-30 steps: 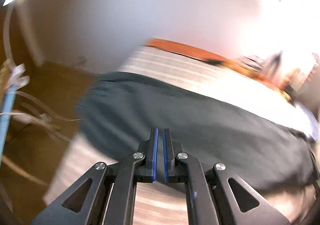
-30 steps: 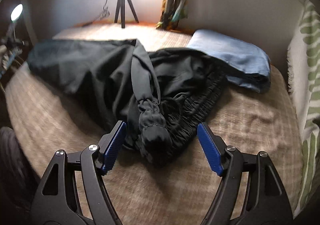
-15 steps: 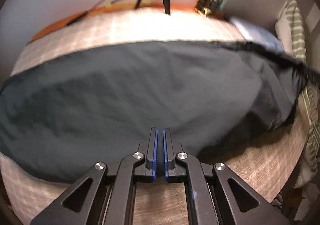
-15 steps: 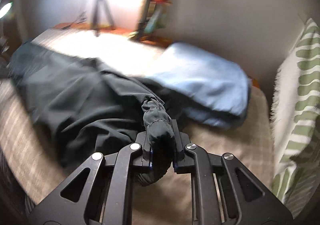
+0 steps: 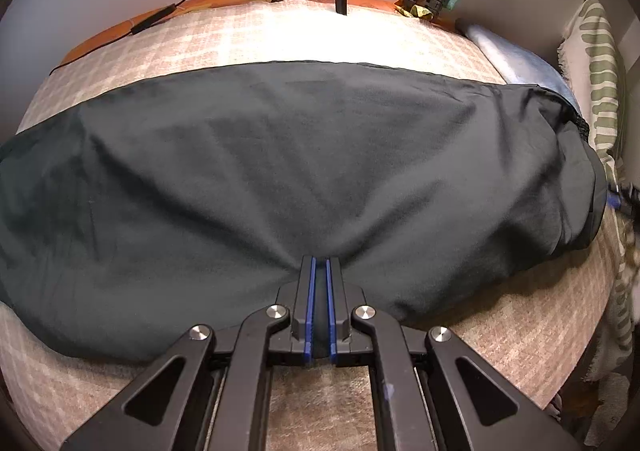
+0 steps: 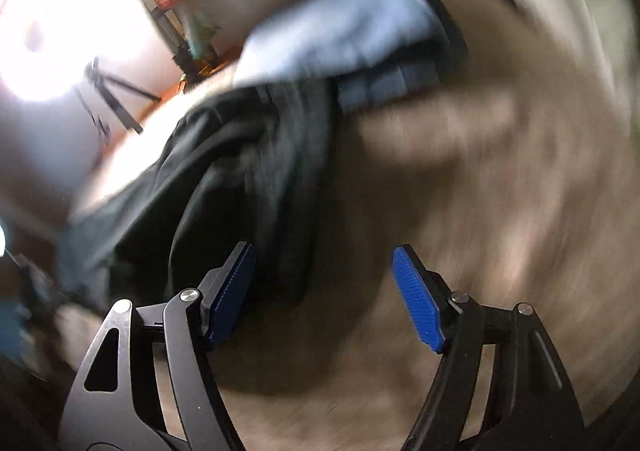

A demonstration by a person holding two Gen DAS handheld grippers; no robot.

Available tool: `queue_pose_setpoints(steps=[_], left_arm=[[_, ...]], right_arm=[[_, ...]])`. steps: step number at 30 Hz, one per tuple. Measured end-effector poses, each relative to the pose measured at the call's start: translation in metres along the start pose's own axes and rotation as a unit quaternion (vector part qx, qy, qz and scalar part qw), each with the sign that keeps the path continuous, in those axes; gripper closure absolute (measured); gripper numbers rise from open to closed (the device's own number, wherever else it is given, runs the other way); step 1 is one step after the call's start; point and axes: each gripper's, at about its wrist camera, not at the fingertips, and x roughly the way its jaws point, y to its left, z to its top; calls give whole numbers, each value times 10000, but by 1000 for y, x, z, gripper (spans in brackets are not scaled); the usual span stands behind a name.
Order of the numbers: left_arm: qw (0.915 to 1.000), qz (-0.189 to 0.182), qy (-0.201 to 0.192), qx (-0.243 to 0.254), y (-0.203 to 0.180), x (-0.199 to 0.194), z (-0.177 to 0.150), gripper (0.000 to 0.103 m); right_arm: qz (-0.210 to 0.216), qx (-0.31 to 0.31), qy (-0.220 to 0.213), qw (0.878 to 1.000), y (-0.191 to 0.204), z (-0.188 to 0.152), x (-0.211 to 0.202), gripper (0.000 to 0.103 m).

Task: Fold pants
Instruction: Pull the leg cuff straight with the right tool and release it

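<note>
Pants (image 5: 288, 171), dark and loose, lie spread across a bed (image 5: 320, 39) covered in a pale checked blanket, their long axis running from the left edge of the left wrist frame to the right edge, crosswise to the left gripper (image 5: 320, 307). That gripper sits at the bottom centre of the frame, on the near long edge of the cloth roughly midway along it, its blue pads all but closed, with a thin pinch of the dark fabric caught between them. Creases fan out from the pinch toward the upper left and upper right, which suggests the cloth is under some tension there.

The right gripper (image 6: 324, 287) appears in a heavily blurred frame, jaws spread wide and holding nothing. A bunched end of the pants fills the centre left of that frame, directly ahead of the left pad and just beside it; whether pad and cloth touch cannot be told through the blur. A folded light blue cloth (image 6: 344, 35) lies beyond, in the upper centre, against the far end of the pants.

Judging by this layout, the coming fold turns on the left gripper, the only one with a hold, carrying the near edge across toward the far one at the top of the frame.
</note>
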Motion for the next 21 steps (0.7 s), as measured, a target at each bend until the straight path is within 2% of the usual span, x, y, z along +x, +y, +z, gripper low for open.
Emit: queue_pose_setpoints(steps=[2,3,7,10,11,14,16,18,20,21], left_arm=[[10000,-3,-2,-18,0,1,1,100],[10000,1,-3,-19,0,2,1,100],[10000,20,-4,5,0,0,0,100],[10000,-22,-14,-30,2,0,-1,100],[10000,-49,-25,-40,3,-1,-1,100],[9999,-116,-51,-51,6,-2,-2,100],[9999,-144,-54,-45,8,-2,-3,100],[9999,-158,-52,-25,8,-3,-3,100],[9999,-162,-51,-24,9,-4,-3,100],[9999,-159,-50,-26,8,-4,-3,100]], right_arm=[[315,541,-70,9980,-9,-14,5,28],[290,632,-231,9973,-9,-14,3,28],[509,922,-333,9939,-2,-12,15,27],[102,497,-498,9975,19,-10,24,27],[60,406,-503,9979,24,-9,27,29],[108,269,-434,9986,34,-7,35,47],[77,184,-422,9989,38,-4,37,51],[132,207,-327,9992,37,-1,35,69],[150,158,-255,9994,36,4,29,78],[78,-63,-185,9998,41,8,22,81]])
